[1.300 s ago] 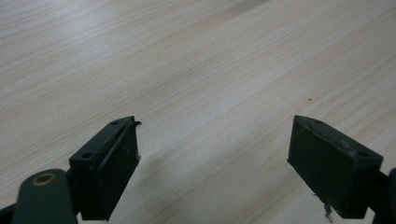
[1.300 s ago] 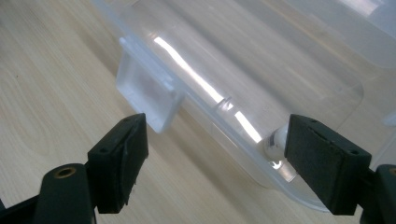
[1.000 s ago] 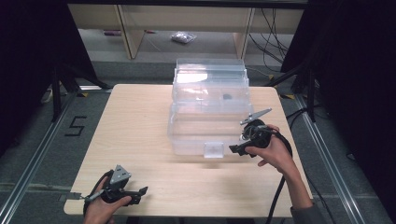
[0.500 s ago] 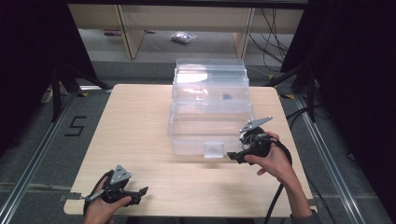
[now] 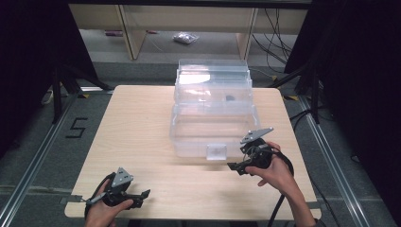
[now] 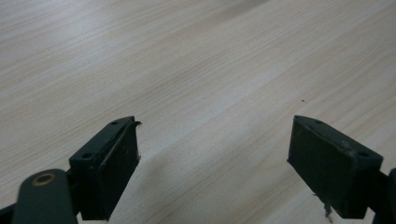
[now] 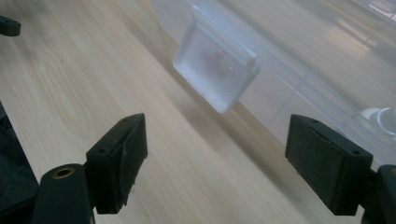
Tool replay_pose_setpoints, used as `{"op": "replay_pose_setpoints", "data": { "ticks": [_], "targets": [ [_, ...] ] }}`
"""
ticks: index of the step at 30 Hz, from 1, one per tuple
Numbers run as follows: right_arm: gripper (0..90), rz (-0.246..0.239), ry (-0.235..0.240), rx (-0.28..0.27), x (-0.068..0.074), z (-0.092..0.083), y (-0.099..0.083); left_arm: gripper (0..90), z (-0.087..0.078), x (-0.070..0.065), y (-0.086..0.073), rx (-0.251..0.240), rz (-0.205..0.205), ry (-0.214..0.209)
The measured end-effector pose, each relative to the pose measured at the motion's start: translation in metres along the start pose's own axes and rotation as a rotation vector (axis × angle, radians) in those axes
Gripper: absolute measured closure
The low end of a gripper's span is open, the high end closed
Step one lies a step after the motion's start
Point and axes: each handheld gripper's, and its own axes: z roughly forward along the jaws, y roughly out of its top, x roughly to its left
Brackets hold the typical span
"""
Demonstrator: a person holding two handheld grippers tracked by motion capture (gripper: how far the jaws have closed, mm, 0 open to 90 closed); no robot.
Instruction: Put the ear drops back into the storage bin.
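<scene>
Gaping wide and empty, the right hand-held gripper (image 7: 215, 172) faces the box latch (image 7: 215, 77); left likewise.

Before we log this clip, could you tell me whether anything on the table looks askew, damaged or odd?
Nothing stands out. The clear plastic storage box sits squarely on the wooden table, its front latch intact. The right gripper is open just short of that latch, and the left gripper is open over bare wood at the near edge.

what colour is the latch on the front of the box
Frosted clear plastic, no tint; the latch on the box shows best in the right gripper view.
</scene>
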Motion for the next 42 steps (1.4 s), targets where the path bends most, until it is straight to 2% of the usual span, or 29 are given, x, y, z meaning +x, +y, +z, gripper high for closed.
{"op": "replay_pose_setpoints", "data": {
  "ticks": [3, 4, 6, 7, 8, 13, 14, 15, 16, 18, 19, 21, 23, 24, 25, 26, 27, 29, 32, 33, 34, 35, 36, 37, 38, 39, 40, 41, 42],
  "targets": [
    [21.6, -0.022, -0.002, -0.032, 0.001, 0.004, -0.004, 15.5, 0.001, -0.001, 0.0, -0.002, -0.003, -0.001],
    [21.6, -0.031, 0.001, -0.019, 0.001, 0.003, -0.005, 15.5, 0.001, 0.0, 0.0, -0.003, 0.001, -0.002],
    [21.6, -0.01, 0.006, -0.03, 0.003, 0.006, -0.008, 15.5, 0.001, -0.001, 0.0, -0.01, -0.005, -0.002],
    [21.6, -0.026, 0.008, -0.021, 0.002, 0.005, -0.009, 15.5, 0.001, -0.001, 0.0, -0.006, -0.005, -0.001],
    [21.6, -0.029, -0.004, -0.038, 0.003, 0.007, -0.01, 15.5, 0.001, 0.0, 0.0, -0.004, -0.004, -0.002],
    [21.6, -0.014, 0.002, -0.023, 0.006, 0.007, -0.017, 15.5, 0.001, -0.001, -0.001, -0.003, -0.004, 0.0],
    [21.6, -0.038, -0.005, -0.044, 0.005, 0.009, -0.019, 15.5, 0.001, 0.0, 0.0, -0.003, -0.003, 0.0],
    [21.6, -0.024, -0.002, -0.034, 0.006, 0.008, -0.02, 15.5, 0.001, 0.0, 0.0, -0.006, -0.005, 0.0],
    [21.6, -0.02, -0.005, -0.055, 0.007, 0.01, -0.022, 15.5, 0.001, -0.001, 0.0, -0.007, -0.005, 0.0],
    [21.5, -0.016, -0.004, -0.055, 0.007, 0.012, -0.024, 15.5, 0.001, -0.001, 0.0, -0.003, -0.004, 0.0],
    [21.6, -0.02, -0.005, -0.039, 0.007, 0.011, -0.024, 15.5, 0.001, 0.0, 0.0, -0.003, -0.003, -0.001],
    [21.5, -0.033, -0.005, -0.067, 0.007, 0.014, -0.026, 15.5, 0.001, -0.001, 0.0, -0.008, -0.01, 0.0],
    [21.4, -0.033, -0.008, -0.051, 0.007, 0.013, -0.027, 15.5, 0.001, -0.001, -0.001, -0.007, -0.008, -0.002],
    [21.4, -0.01, -0.008, -0.066, 0.009, 0.014, -0.028, 15.5, 0.001, 0.0, -0.001, -0.004, -0.004, -0.001],
    [21.4, -0.011, -0.005, -0.049, 0.009, 0.013, -0.029, 15.5, 0.001, 0.0, 0.0, -0.004, -0.001, 0.001],
    [21.4, -0.037, -0.016, -0.062, 0.008, 0.014, -0.03, 15.5, 0.001, -0.001, 0.0, -0.008, -0.003, -0.002],
    [21.4, -0.02, -0.009, -0.078, 0.009, 0.017, -0.031, 15.5, 0.001, -0.001, 0.0, -0.011, -0.005, -0.001],
    [21.2, -0.032, -0.01, -0.074, 0.009, 0.017, -0.034, 15.5, 0.001, -0.001, -0.001, -0.007, -0.004, 0.0],
    [21.2, 0.0, 0.001, -0.054, 0.013, 0.019, -0.037, 15.5, 0.001, -0.001, 0.0, -0.011, -0.005, -0.001],
    [21.1, -0.022, -0.017, -0.078, 0.012, 0.022, -0.039, 15.5, 0.001, -0.001, 0.0, -0.009, -0.007, -0.001],
    [21.1, -0.017, -0.005, -0.064, 0.013, 0.021, -0.04, 15.5, 0.0, 0.0, 0.0, 0.001, 0.007, 0.0],
    [21.1, -0.016, 0.003, -0.082, 0.014, 0.023, -0.041, 15.5, 0.0, 0.0, 0.0, 0.002, 0.006, 0.001],
    [21.0, 0.003, -0.004, -0.076, 0.016, 0.023, -0.042, 15.5, 0.001, -0.001, 0.0, -0.007, 0.0, 0.0],
    [20.9, -0.028, 0.013, -0.091, 0.015, 0.025, -0.042, 15.5, 0.001, -0.001, 0.0, -0.011, -0.004, 0.0],
    [20.8, -0.011, 0.002, -0.065, 0.017, 0.023, -0.043, 15.5, 0.0, -0.001, 0.0, -0.003, 0.005, 0.006],
    [20.5, -0.032, 0.005, -0.083, 0.017, 0.025, -0.044, 15.5, 0.0, 0.0, 0.0, 0.0, 0.007, 0.006],
    [20.5, -0.026, 0.003, -0.07, 0.018, 0.024, -0.045, 15.5, 0.001, -0.001, 0.0, -0.008, -0.003, -0.002],
    [20.5, 0.004, -0.004, -0.085, 0.02, 0.025, -0.046, 15.5, 0.001, -0.001, 0.0, -0.01, -0.002, -0.001],
    [20.4, 0.005, 0.0, -0.067, 0.02, 0.024, -0.046, 15.5, 0.001, 0.0, 0.0, -0.006, 0.005, 0.011]
  ]
}}
